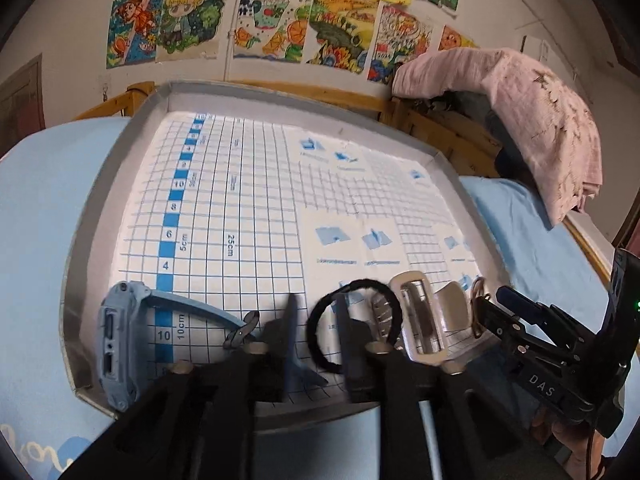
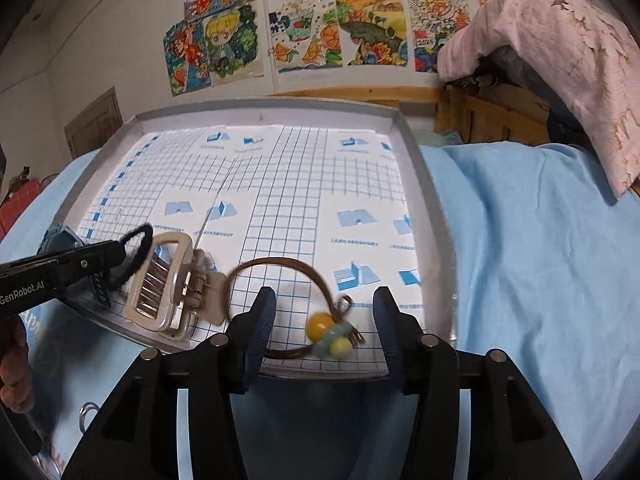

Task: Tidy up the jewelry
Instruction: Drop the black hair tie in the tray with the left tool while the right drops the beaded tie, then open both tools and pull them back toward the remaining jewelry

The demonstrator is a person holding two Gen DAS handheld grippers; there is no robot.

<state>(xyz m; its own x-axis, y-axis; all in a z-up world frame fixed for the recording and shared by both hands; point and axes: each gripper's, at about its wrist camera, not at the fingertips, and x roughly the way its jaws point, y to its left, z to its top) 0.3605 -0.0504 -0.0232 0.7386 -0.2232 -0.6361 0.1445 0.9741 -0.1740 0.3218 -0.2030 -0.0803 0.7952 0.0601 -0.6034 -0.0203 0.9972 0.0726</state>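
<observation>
Jewelry pieces on the tray (image 2: pixel 430 184) number four by my count: one black hair tie (image 1: pixel 354 326), one beige hair claw (image 2: pixel 168 284), one brown cord (image 2: pixel 280 268) with beads, and one blue watch (image 1: pixel 120 340).

I see the hair tie as a thin fuzzy black loop lying flat on the gridded sheet (image 1: pixel 256 208). The hair claw is pale, with a rectangular frame and a metal spring hinge. The cord is a slim brown loop ending in a yellow bead, a paler yellow bead and a light green piece, blurred in my right wrist view. The watch is greyish blue with a curved strap.

From my left gripper (image 1: pixel 316 344), the hair tie sits right at the tips: one finger lies inside the loop, the other just outside at 9 o'clock, and the pads do not press it. Those jaws stand narrowly apart. The watch is at 9 o'clock, the hair claw at 3 o'clock.

My right gripper (image 2: pixel 326 320) stands moderately wide, holding nothing; the beads lie on the sheet between its fingers, touching neither. The hair claw is at 9 o'clock from it.

All four lie along the tray's near edge, on a blue bedsheet (image 2: pixel 520 260).
</observation>
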